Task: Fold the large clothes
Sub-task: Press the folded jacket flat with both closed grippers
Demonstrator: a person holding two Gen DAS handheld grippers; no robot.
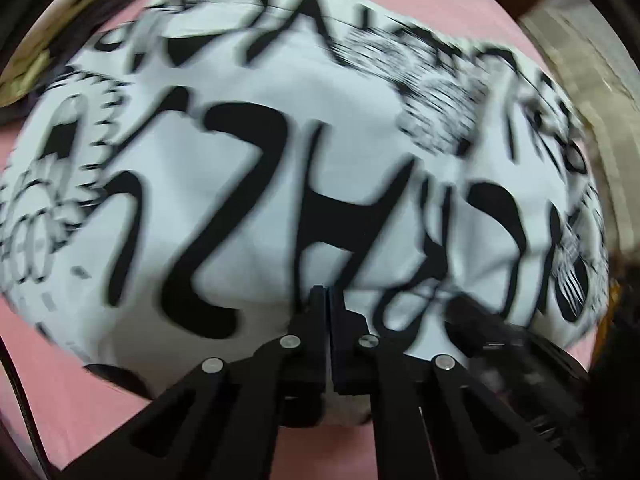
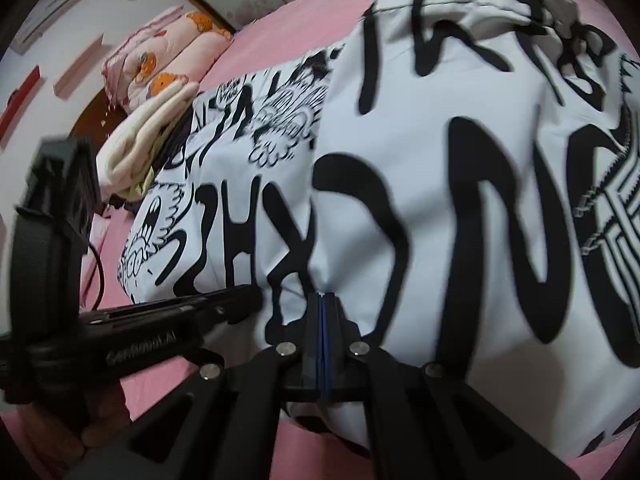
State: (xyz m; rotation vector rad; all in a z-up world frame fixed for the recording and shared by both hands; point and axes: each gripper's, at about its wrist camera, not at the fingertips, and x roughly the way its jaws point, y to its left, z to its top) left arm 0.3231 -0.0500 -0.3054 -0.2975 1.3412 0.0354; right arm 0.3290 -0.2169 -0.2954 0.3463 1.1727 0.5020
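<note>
Item: white garment with black graffiti print, spread on pink bed sheet. Left gripper: fingers pressed together, pinching its near edge. Right gripper: fingers likewise pinching cloth. Folded cream clothes and floral quilt lie beyond.

A pink-sheeted bed is carrying a white black-printed garment ahead of the fingers, with folded quilts lying beyond.
</note>
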